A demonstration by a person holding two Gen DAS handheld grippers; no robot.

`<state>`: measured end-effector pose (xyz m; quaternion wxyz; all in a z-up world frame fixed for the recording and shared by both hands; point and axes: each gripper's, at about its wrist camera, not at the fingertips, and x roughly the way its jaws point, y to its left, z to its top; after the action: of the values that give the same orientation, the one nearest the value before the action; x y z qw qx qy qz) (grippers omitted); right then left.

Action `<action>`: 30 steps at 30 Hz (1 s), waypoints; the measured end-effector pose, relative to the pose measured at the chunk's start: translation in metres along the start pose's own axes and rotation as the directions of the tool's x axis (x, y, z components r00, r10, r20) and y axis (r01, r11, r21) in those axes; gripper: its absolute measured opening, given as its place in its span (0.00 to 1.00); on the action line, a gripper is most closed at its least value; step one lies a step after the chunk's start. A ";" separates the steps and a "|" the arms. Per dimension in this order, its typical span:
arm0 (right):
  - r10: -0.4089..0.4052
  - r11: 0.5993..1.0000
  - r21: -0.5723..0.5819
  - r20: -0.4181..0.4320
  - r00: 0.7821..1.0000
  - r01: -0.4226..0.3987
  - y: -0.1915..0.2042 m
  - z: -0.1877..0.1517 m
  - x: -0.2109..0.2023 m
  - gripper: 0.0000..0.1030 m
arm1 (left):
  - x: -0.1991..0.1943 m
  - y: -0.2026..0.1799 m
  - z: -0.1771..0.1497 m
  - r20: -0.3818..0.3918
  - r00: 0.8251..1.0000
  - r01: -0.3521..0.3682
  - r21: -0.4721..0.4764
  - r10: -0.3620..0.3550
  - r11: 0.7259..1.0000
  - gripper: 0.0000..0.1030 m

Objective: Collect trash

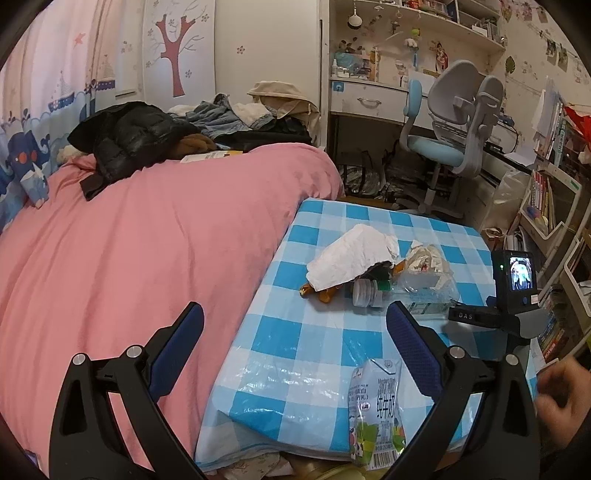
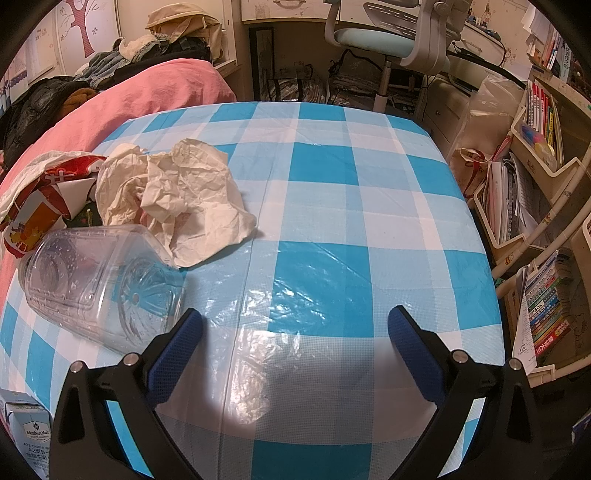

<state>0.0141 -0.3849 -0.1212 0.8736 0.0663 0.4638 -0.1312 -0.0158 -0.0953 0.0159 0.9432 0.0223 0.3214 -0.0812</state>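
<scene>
Child's bedroom in a home. Bed with pink duvet [image 1: 147, 236] sat piled with jackets and clothes [image 1: 140, 136]; curtain [image 1: 44, 122] had cartoon boats and whales, wardrobe door [image 1: 177, 48] a red tree decal. Kids' study chair [image 1: 454, 122] stood at a desk with shelves [image 1: 424, 26]; bookshelves [image 2: 546, 122] were crammed. Table wore blue checked plastic cloth [image 2: 332, 184].
</scene>
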 end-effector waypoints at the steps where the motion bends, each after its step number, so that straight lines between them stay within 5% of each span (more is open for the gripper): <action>1: 0.000 1.000 0.000 0.000 1.000 0.000 0.000 0.000 0.000 0.93 | 0.002 -0.002 0.001 0.000 1.000 -0.001 0.001 0.001 1.000 0.93; 17: 0.003 1.000 0.008 -0.004 1.000 -0.003 0.000 -0.001 0.001 0.93 | 0.023 -0.021 0.008 -0.019 1.000 0.024 0.045 -0.023 0.999 0.93; 23: 0.113 0.993 0.055 -0.118 0.987 -0.107 -0.006 -0.020 -0.032 0.93 | 0.028 -0.018 0.009 -0.031 0.999 0.027 0.033 -0.026 0.999 0.93; 27: 0.115 0.992 0.041 0.017 0.993 -0.116 0.001 -0.033 -0.091 0.93 | 0.024 -0.015 0.008 -0.016 0.999 0.028 0.030 -0.027 0.999 0.93; 30: 0.134 0.990 0.019 0.187 0.973 -0.140 0.009 -0.055 -0.151 0.93 | 0.023 -0.016 0.007 0.000 1.000 0.020 0.038 -0.020 0.999 0.93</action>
<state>-0.1077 -0.3375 -0.0272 0.9187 0.1000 0.3728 -0.0836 0.0039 -0.1149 0.0075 0.9417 0.0369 0.3200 -0.0966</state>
